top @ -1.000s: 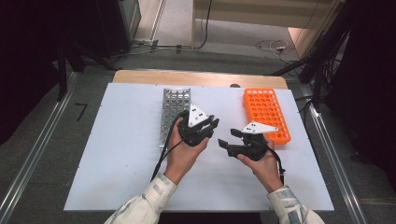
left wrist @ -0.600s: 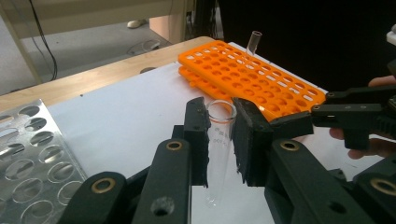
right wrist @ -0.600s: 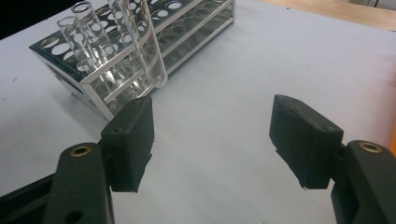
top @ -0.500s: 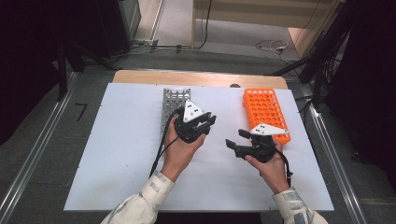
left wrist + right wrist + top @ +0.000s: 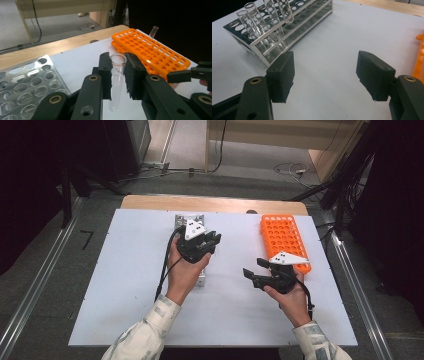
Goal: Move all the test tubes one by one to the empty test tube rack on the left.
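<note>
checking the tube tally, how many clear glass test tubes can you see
4. One clear glass test tube is clamped in the left gripper. Two stand in the metal rack at its near corner. One leans in the orange plastic rack, at its far edge. Others may be hidden.

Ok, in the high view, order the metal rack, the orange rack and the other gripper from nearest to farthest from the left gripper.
From the left gripper:
1. Metal rack, directly under the hand.
2. Right gripper, toward the person's right and nearer the person.
3. Orange rack, at the table's right side.

Lab bench, orange tube rack (image 5: 284, 241), metal test-tube rack (image 5: 277, 30), white table (image 5: 125, 285), cabled floor behind
</note>
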Demonstrator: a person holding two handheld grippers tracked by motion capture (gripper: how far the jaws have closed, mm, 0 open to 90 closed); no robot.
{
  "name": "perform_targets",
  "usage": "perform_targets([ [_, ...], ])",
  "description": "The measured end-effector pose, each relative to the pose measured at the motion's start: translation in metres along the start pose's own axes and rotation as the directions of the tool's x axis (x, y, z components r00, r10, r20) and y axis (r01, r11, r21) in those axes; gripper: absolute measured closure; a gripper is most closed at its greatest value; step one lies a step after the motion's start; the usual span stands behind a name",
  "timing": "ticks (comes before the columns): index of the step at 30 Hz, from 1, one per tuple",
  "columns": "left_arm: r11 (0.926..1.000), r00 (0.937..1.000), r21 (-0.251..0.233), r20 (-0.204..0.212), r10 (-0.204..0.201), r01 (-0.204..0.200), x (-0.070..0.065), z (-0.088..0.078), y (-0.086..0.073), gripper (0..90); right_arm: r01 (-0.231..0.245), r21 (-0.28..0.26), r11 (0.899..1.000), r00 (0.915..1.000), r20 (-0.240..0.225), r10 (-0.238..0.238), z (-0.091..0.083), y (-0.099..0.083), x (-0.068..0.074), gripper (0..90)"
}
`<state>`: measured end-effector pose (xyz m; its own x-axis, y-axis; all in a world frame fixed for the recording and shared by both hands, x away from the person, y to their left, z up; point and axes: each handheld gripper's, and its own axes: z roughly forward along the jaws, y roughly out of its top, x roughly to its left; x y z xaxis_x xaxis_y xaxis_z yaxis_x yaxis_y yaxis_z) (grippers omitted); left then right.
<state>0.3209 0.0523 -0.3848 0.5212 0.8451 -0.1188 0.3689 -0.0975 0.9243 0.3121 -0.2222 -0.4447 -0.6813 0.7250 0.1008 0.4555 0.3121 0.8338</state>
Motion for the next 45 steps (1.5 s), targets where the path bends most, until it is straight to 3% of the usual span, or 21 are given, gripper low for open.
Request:
perform_targets([
  [18, 0.9999, 0.9957, -0.007, -0.092, -0.012, 0.011, 0.025, -0.007, 0.001, 76.4, 0.0, -0.006, 1.0, 1.0, 0.007, 0.0, -0.003, 0.0, -0.003, 30.0],
  [26, 0.9999, 0.9937, -0.008, -0.111, -0.016, 0.015, 0.03, -0.008, -0.002, 76.4, 0.001, -0.008, 1.0, 1.0, 0.007, -0.001, -0.003, 0.0, -0.002, 30.2],
  [38, 0.9995, 0.9924, 0.031, -0.123, -0.006, 0.01, 0.03, 0.0, -0.013, 76.3, -0.002, -0.008, 1.0, 0.9999, 0.01, 0.002, -0.004, 0.0, -0.003, 30.4],
  [45, 0.9953, 0.9919, 0.094, -0.126, -0.012, 0.024, 0.031, 0.006, -0.02, 76.2, -0.001, -0.008, 1.0, 1.0, 0.009, 0.002, -0.004, 0.0, -0.003, 30.4],
])
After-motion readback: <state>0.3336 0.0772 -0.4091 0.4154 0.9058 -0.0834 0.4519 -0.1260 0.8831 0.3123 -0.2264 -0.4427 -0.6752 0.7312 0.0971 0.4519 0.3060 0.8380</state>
